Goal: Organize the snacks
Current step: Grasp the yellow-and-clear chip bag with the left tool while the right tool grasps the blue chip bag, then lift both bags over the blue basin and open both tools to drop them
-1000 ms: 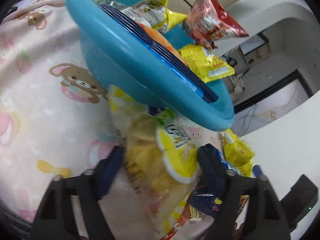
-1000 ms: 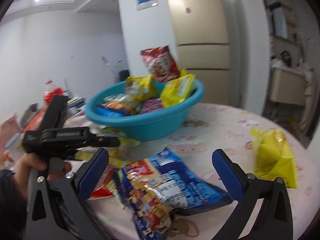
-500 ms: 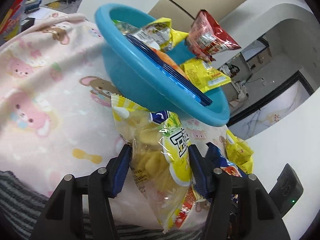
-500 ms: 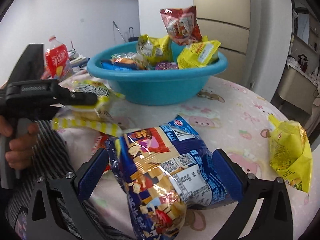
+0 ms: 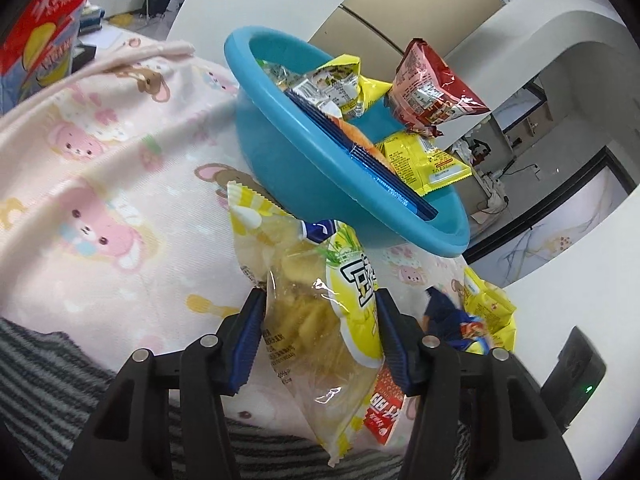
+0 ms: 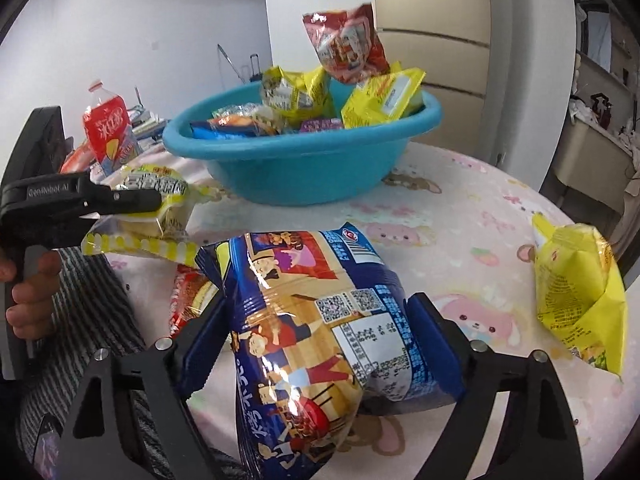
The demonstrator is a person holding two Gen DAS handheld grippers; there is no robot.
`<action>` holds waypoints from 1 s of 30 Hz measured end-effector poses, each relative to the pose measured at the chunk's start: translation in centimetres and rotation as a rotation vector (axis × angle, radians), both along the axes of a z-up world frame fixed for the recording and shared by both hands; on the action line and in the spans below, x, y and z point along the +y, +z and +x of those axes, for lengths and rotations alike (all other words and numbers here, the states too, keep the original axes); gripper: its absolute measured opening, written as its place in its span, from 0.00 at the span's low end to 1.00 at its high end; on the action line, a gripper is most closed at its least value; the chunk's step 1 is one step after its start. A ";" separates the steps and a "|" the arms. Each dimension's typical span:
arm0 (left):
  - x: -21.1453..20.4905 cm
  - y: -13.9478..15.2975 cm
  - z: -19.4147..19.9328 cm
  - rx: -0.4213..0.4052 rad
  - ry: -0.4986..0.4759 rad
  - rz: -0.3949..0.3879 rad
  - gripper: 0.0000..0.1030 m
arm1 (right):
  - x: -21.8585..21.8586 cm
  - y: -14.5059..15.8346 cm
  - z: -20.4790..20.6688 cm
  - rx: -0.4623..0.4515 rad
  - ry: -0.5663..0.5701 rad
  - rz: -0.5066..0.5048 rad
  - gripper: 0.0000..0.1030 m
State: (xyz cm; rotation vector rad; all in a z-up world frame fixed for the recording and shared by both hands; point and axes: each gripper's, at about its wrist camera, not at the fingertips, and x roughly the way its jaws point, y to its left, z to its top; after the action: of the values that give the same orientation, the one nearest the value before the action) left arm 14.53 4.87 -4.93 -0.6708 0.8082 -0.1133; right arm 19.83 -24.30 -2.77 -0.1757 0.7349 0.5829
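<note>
The left gripper [image 5: 320,332] pinches a clear yellow chip bag [image 5: 316,320] at frame centre, both pads pressing its sides as the jaws close the last bit; the bag hangs clear of the cloth [image 5: 100,200]. The teal basin [image 5: 280,152] full of snacks sits just behind, upper centre. In the right view, the right gripper [image 6: 316,336] is closing around a blue bag [image 6: 320,320] lying on the cloth, pads at its sides. A yellow pack [image 6: 580,292] lies at right, well apart.

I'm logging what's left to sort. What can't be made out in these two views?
- Left wrist: red packet, mostly hidden under the yellow bag.
- Left wrist: blue bag, behind a gripper finger.
- Right wrist: basin bottom, covered by packets.
- Right wrist: far clutter behind the bottle, too small.
</note>
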 end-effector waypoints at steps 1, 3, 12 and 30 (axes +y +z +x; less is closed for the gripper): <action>0.0 0.1 -0.2 -0.006 0.000 0.012 0.55 | -0.1 0.3 -0.3 -0.018 0.000 0.007 0.84; -0.2 0.4 -0.6 -0.015 -0.003 0.028 0.55 | -0.2 0.8 -0.6 -0.043 0.002 0.019 0.84; 0.4 2.2 -3.7 -0.112 -0.001 0.043 0.53 | -1.3 2.2 -0.8 -0.113 -0.041 0.072 0.84; -2.1 11.0 -10.0 -0.419 0.011 0.317 0.52 | -5.0 8.3 -3.8 -0.362 -0.114 0.317 0.84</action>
State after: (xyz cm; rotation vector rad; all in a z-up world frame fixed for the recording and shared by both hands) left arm 4.56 2.75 6.04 -0.3331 0.4055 -0.1074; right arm 16.07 -29.32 5.53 0.0550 0.2939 0.5323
